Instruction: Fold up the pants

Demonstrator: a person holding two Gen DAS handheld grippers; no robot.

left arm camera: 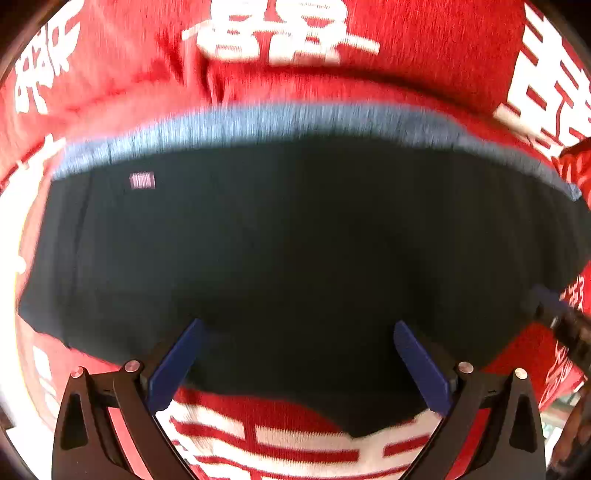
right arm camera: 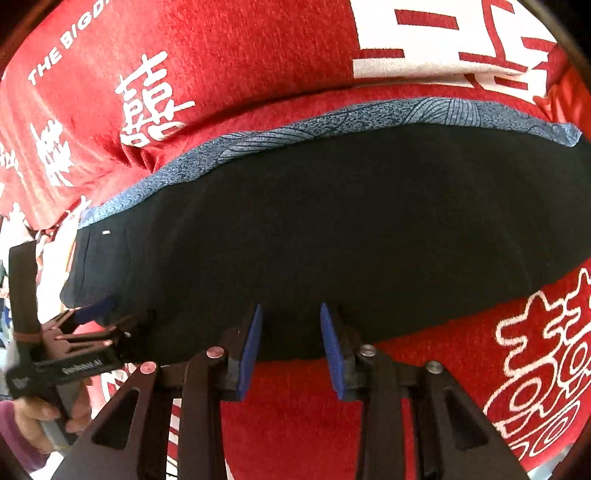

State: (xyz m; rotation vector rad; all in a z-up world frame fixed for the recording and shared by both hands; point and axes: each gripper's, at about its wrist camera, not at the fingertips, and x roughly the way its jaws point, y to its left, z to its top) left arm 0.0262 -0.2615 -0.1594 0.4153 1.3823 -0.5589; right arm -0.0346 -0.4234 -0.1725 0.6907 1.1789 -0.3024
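Nearest in the left wrist view, the left gripper [left arm camera: 299,354] has its two blue-padded fingers [left arm camera: 177,365] spread wide, their tips lying over the near edge of a dark navy, soft fabric pair of pants [left arm camera: 295,240]. Nothing is pinched between them. In the right wrist view, the right gripper [right arm camera: 291,347] has its blue-padded fingers [right arm camera: 250,350] set much closer, with a gap showing, the tips at the near hem of the same pants [right arm camera: 332,229]. Whether any cloth sits inside that gap cannot be told.

The pants lie flat and wide just beyond both sets of fingers, apparently already folded over, on a red cloth printed with large white characters [left arm camera: 280,33] that covers the surface beneath; whether that is a desk or a bed is unclear. Along the far edge of the pants runs a lighter blue patterned band [right arm camera: 332,122], likely the waistband. A small pale label [left arm camera: 142,181] sits beyond the left fingers, to their left.

Risks, as a judgement: the left fingers, open this wide, could close on a single layer only, or catch the red cloth with the hem, dragging it into the fold. With the two grippers at unequal openings, one side could lift before the other and skew the fold. Blur in the left view suggests motion, which could nudge the layers out of line
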